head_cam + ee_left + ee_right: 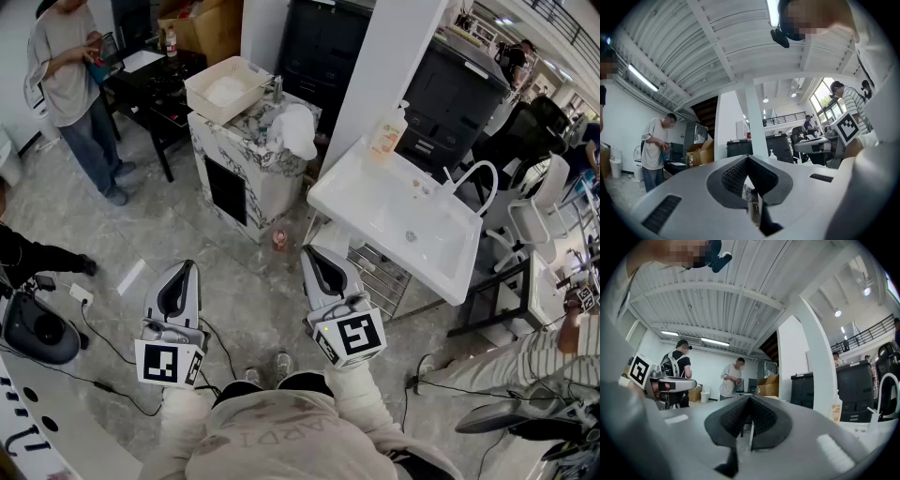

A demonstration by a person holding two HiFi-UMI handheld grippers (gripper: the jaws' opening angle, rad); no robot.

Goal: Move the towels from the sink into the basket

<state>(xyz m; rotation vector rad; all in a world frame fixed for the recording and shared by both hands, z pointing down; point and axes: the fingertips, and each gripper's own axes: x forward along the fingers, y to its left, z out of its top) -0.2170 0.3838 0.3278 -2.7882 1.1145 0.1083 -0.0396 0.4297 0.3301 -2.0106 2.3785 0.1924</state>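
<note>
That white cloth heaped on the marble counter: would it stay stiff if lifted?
Probably not: the white cloth lies crumpled in soft folds, so it would likely sag and dangle. It sits at the marble counter's edge, so a push might slide it off.

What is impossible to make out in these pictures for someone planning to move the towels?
Head view: the wire metal rack under the white rectangular sink is mostly covered by the sink.
Head view: the contents of the white square tub are white on white, too small to name.
Gripper views: the left claw and right claw fill the lower frame, hiding the sink's inside.
</note>
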